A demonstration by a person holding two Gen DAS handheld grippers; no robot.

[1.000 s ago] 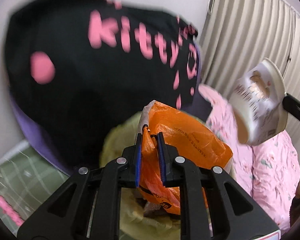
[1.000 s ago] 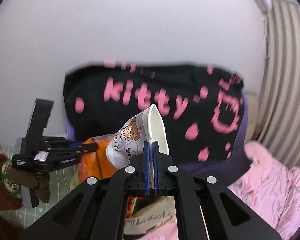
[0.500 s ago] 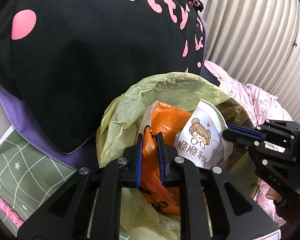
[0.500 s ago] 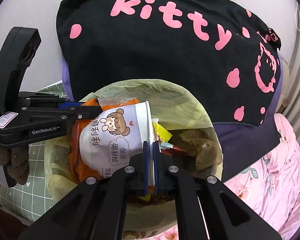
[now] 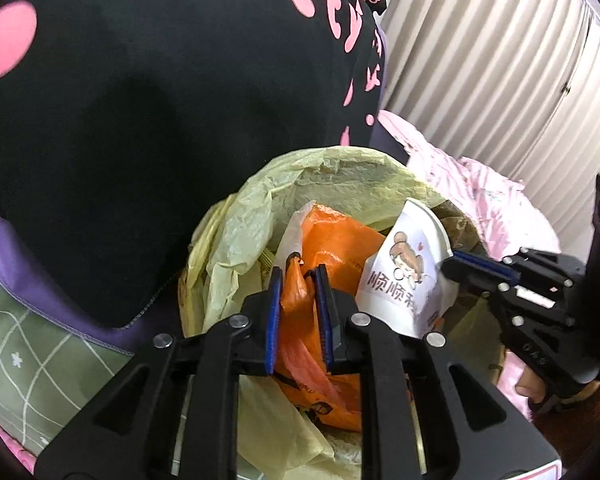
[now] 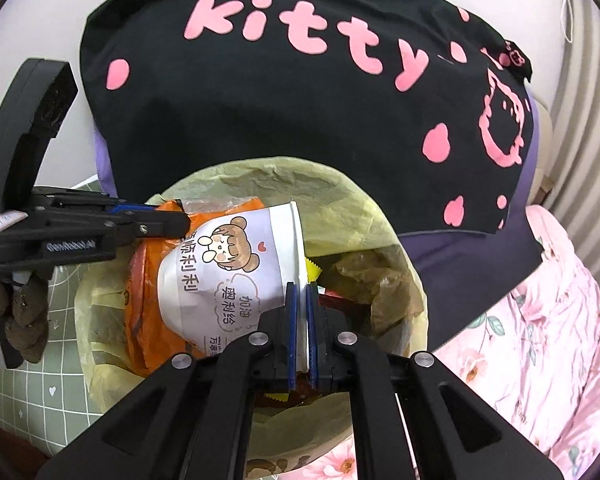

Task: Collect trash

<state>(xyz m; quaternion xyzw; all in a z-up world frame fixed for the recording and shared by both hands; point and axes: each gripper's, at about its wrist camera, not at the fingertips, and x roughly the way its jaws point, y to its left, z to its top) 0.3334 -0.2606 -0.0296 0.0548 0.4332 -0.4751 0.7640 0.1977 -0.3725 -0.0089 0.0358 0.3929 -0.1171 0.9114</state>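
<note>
Two hand-held grippers are working over a bin lined w/ a crinkled yellow bag (image 6: 352, 196). Left hand-held gripper (image 5: 298, 276) is easing its jaws apart, thin orange plastic bag (image 5: 332, 240) btwn the pads, inside the bin mouth. Right hand-held gripper (image 6: 302, 292) is clamping the rim of a white paper cup (image 6: 236, 268), cartoon-printed, lying tilted on the orange bag. A black cushion (image 6: 300, 120) w/ pink lettering is crowding the far rim; pink floral bedding (image 6: 540, 320) is lying to the right, a green grid-pattern mat (image 5: 40, 360) to the left.
</note>
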